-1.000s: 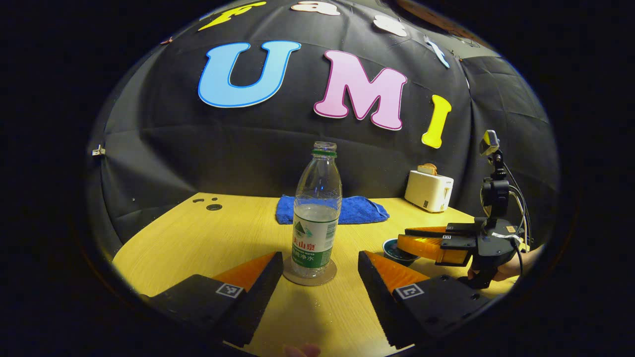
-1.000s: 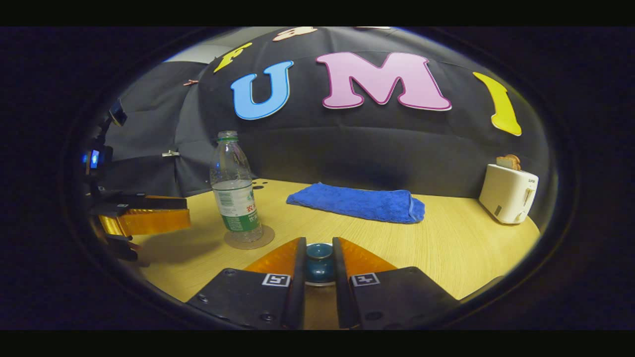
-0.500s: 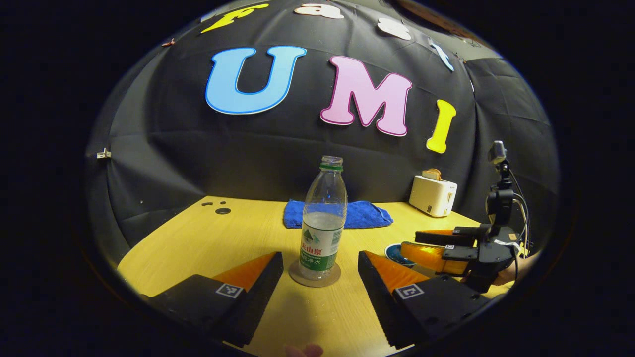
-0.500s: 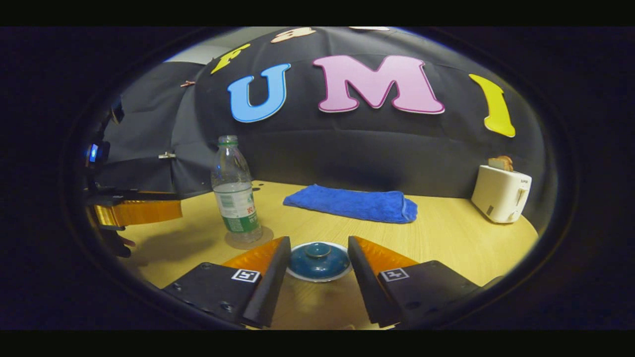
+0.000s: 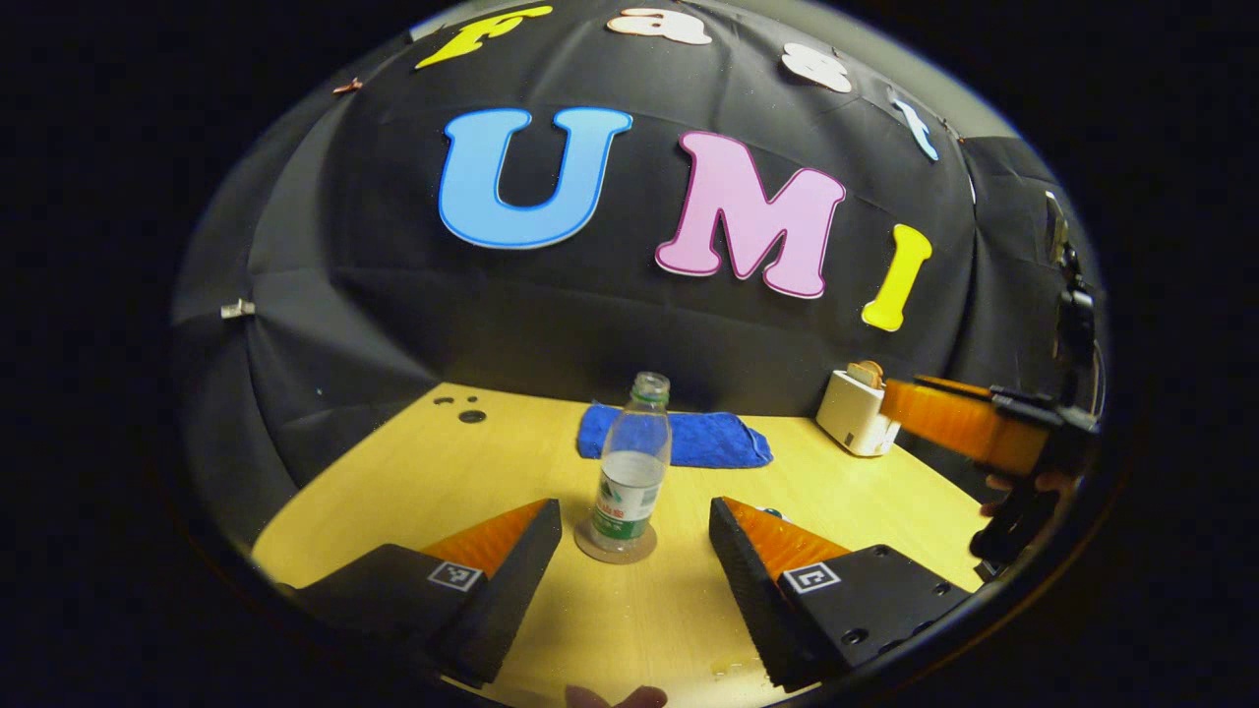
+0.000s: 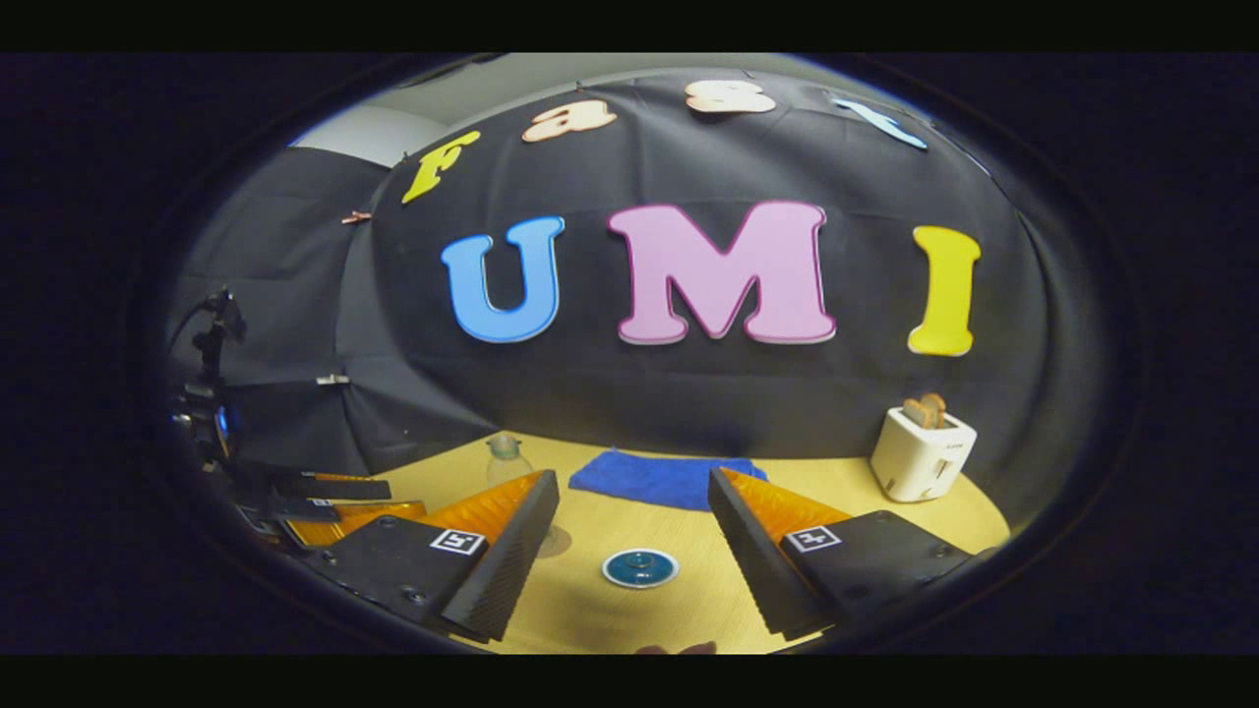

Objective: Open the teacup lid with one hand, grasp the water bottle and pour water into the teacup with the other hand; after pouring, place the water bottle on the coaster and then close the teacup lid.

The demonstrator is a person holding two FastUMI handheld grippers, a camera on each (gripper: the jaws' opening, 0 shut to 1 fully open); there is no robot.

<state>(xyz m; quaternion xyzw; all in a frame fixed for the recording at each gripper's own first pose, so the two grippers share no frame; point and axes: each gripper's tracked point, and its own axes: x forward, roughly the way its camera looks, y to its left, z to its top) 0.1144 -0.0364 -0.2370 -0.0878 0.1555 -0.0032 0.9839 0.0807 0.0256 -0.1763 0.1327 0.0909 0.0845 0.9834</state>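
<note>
The clear plastic water bottle (image 5: 629, 477) with a green-and-white label and no cap stands upright on a round brown coaster (image 5: 616, 543) on the pale wooden desk (image 5: 413, 482). It is about a third full. In the left gripper view the left gripper (image 5: 634, 570) hangs above the desk on the near side of the bottle, its jaws spread wide and holding nothing, with the bottle seen in the gap between them but well beyond the fingertips. Behind the bottle lies a folded blue cloth (image 5: 689, 438) against the booth wall, and to the right of the bottle, farther back, stands a small white toaster (image 5: 854, 423) with a slice of bread in its slot.

In the right gripper view the right gripper (image 6: 632, 551) is high over the desk, jaws spread apart and empty. Below and between them sits the round dark-blue teacup lid (image 6: 640, 567) with its small knob, resting flat on the white-rimmed teacup. The bottle's neck (image 6: 505, 454) shows just left of the lid, partly hidden by the gripper's left finger. The blue cloth (image 6: 659, 479) lies beyond the lid and the toaster (image 6: 921, 452) stands to its right. The other gripper (image 6: 325, 497) appears at the left edge.
</note>
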